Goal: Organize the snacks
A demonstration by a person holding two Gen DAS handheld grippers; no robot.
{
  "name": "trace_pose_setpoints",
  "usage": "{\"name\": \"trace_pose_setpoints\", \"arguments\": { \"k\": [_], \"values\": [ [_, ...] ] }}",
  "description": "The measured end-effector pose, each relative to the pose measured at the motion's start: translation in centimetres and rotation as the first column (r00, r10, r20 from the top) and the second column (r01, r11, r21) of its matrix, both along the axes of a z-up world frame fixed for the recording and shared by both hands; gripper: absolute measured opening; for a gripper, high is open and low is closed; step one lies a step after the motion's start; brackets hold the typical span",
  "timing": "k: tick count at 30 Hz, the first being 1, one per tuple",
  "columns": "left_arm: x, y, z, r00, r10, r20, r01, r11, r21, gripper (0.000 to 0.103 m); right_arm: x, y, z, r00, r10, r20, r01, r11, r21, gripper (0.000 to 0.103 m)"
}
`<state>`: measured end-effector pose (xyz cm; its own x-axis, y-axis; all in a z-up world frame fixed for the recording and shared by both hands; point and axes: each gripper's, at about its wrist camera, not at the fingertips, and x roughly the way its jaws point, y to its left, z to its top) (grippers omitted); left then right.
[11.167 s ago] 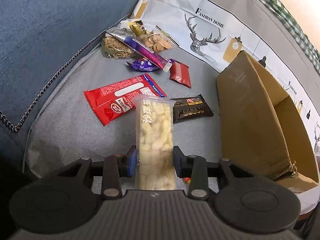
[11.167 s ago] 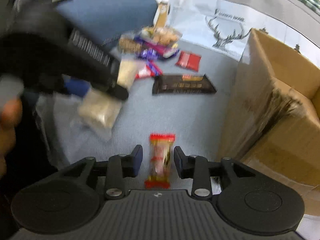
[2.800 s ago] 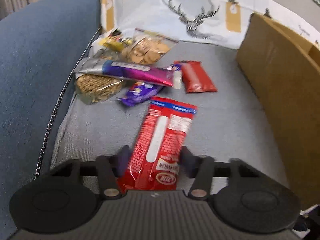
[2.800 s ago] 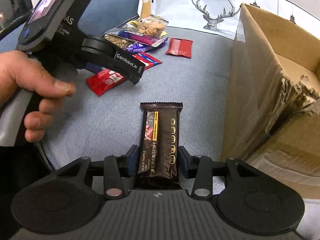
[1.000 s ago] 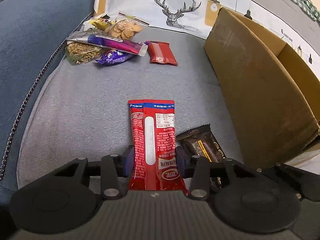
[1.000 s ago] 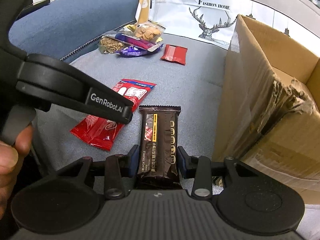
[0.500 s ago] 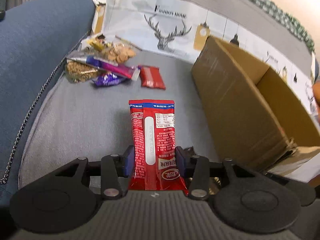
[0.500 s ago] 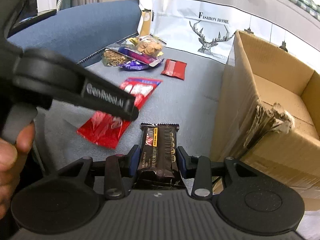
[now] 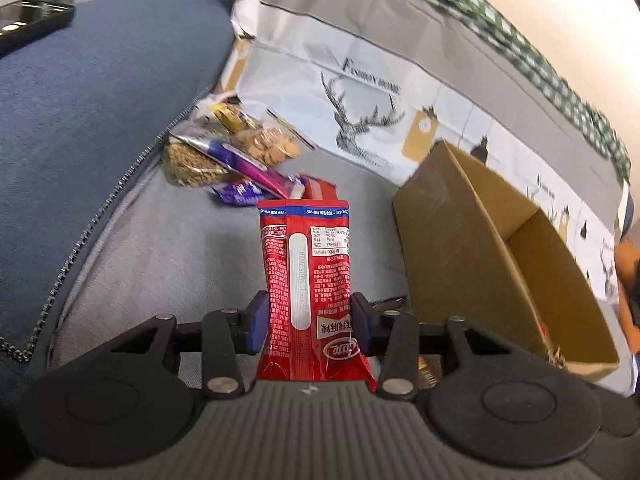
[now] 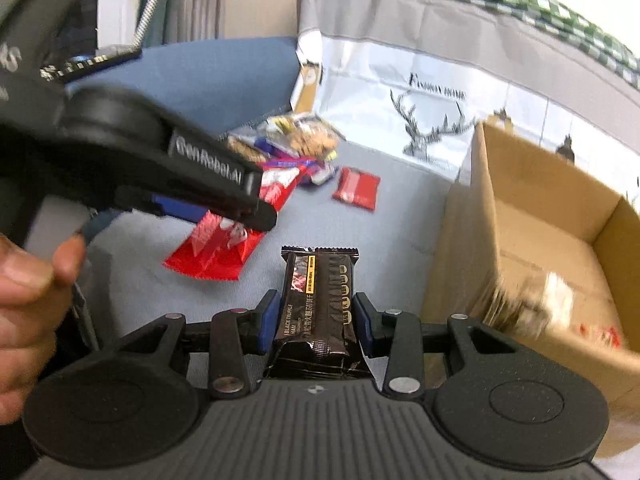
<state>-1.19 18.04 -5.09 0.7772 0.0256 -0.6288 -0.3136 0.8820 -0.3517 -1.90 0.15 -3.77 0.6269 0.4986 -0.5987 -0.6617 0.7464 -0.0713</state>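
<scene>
Snacks are what I have in both hands: my left gripper is clamped partway closed on a long red foil snack packet with white print and a blue band at its far end, the blue pads pressing its two long sides while it sticks out ahead of me, lifted off the grey fabric seat cushion. My right gripper is likewise pinched partway closed on a dark brown chocolate wafer bar wrapper with a yellow strip, which juts forward and clear of the cushion. From the right wrist view I can see my left hand wrapped around the black handle of the left gripper, with the red packet hanging beneath it, to the left of the brown bar. The open brown cardboard box stands on the cushion to the right of both grippers; its inside shows something pale and blurred on the bottom, which I cannot make out. At the far end of the cushion, against the blue upholstered armrest and the white deer-print cloth, lies a heap of loose snacks: clear bags of biscuits and cereal, a purple tube-shaped packet, a small purple wrapper. A small red packet lies flat just beside that heap, apart from the box. A dark phone rests on top of the armrest.
</scene>
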Motion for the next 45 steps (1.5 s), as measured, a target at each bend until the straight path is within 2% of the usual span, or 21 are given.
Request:
{"name": "trace_pose_setpoints", "arguments": {
  "k": [4, 9, 13, 17, 21, 25, 28, 32, 36, 45],
  "values": [
    [-0.4, 0.4, 0.6, 0.999, 0.034, 0.039, -0.034, 0.999, -0.003, 0.047, 0.4, -0.6, 3.0, 0.999, 0.023, 0.043, -0.025, 0.999, 0.029, 0.041],
    [-0.5, 0.3, 0.9, 0.998, 0.036, 0.055, -0.036, 0.999, 0.007, 0.047, 1.1, -3.4, 5.7, 0.996, -0.015, 0.083, 0.007, 0.995, 0.103, 0.041],
    [-0.3, -0.4, 1.0, 0.998, 0.02, 0.06, -0.022, 0.999, 0.031, 0.047, 1.6, -6.0, 5.7, 0.99, -0.079, 0.119, 0.056, 0.981, 0.186, 0.041],
    [-0.1, -1.1, 1.2, 0.997, -0.012, 0.071, 0.008, 0.998, 0.062, 0.047, 2.3, -8.1, 5.8, 0.984, -0.161, 0.07, 0.134, 0.946, 0.295, 0.041],
    [0.4, -2.0, 1.3, 0.998, -0.038, 0.058, 0.032, 0.995, 0.092, 0.047, 2.3, -9.4, 6.4, 0.977, -0.179, 0.113, 0.127, 0.923, 0.363, 0.041],
    [0.7, -2.6, 1.8, 0.998, -0.052, 0.046, 0.047, 0.994, 0.103, 0.047, 2.7, -10.4, 5.8, 0.973, -0.18, 0.144, 0.115, 0.919, 0.376, 0.041],
    [0.9, -3.2, 2.8, 0.997, -0.055, 0.046, 0.051, 0.994, 0.093, 0.047, 3.4, -11.3, 5.5, 0.971, -0.192, 0.144, 0.123, 0.914, 0.387, 0.041],
    [1.5, -4.9, 4.6, 0.995, -0.084, 0.062, 0.076, 0.991, 0.111, 0.047, 5.3, -13.0, 5.3, 0.961, -0.25, 0.116, 0.179, 0.887, 0.425, 0.041],
    [2.9, -7.1, 6.9, 0.99, -0.112, 0.084, 0.101, 0.987, 0.123, 0.047, 6.9, -15.0, 5.3, 0.941, -0.33, 0.075, 0.259, 0.845, 0.468, 0.041],
    [6.8, -12.8, 11.5, 0.965, -0.209, 0.158, 0.188, 0.972, 0.139, 0.047, 8.7, -18.4, 5.2, 0.889, -0.455, 0.055, 0.367, 0.778, 0.511, 0.041]
  ]
}}
